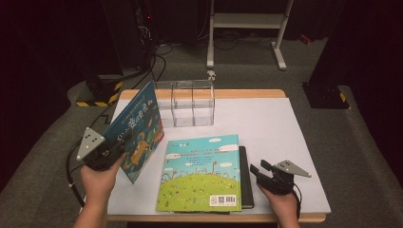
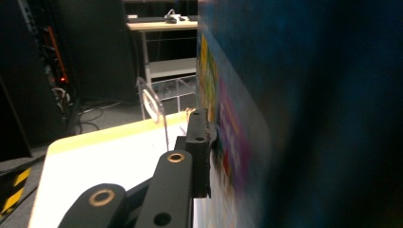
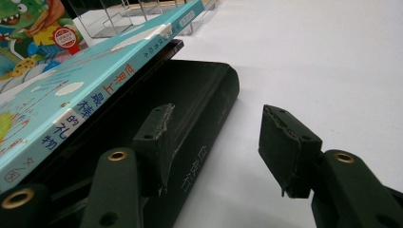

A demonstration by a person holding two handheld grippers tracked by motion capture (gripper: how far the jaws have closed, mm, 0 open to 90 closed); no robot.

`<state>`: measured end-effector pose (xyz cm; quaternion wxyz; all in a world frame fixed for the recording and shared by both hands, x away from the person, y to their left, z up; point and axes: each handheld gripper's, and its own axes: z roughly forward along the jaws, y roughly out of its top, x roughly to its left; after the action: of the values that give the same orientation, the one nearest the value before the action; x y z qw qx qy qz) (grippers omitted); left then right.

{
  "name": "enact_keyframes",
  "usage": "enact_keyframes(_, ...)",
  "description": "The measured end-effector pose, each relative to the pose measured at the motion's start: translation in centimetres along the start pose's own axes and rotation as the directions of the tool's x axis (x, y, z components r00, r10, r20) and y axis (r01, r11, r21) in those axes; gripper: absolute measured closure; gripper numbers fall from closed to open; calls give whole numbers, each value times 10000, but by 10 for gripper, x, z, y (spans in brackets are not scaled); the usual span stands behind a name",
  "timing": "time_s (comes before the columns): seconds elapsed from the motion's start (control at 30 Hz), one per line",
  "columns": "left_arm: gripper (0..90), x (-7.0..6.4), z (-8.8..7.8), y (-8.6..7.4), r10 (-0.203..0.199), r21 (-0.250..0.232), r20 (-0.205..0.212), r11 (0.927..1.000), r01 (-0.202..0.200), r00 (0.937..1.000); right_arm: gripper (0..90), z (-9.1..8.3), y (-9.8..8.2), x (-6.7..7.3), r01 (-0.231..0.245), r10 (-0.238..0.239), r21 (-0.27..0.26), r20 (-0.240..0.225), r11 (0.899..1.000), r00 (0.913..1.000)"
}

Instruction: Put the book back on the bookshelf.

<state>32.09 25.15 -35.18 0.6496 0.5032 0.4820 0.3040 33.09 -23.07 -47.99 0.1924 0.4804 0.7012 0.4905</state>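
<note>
High view, clear divided rack empty, left tongs clamping blue book

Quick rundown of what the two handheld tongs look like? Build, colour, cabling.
Both tongs are black linkage units. The left tongs and right tongs each carry a grey three-cornered plate with dark dots on top. A black cable trails from each. In the right gripper view the links have brass-coloured pivot bushings, and the black pads look frayed at the edges. Forearms are bare, no sleeves visible.

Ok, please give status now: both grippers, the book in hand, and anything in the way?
Left gripper shut on blue book, held tilted. Right gripper open, beside dark book. Clear rack behind, path unobstructed.
</note>
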Motion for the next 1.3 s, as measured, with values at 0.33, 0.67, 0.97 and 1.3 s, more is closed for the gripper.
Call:
enact_keyframes(0.33,823,-5,9,3,274,-202,-256,9994,-280,9993,459,0,0,0,-11,11,-20,-14,10000,10000)
enact_keyframes(0.67,831,-6,36,22,114,213,-473,9997,-104,9988,465,-2,1,1,26,-26,-154,-21,9999,10000)
enact_keyframes(0.97,832,-8,58,35,-230,-199,-650,9996,217,9976,472,-6,2,-4,-97,99,-325,55,9994,9999)
enact_keyframes(1.3,831,-3,88,41,-206,-931,-1245,9956,90,9920,476,-7,3,-6,-106,110,-419,95,9991,9999)
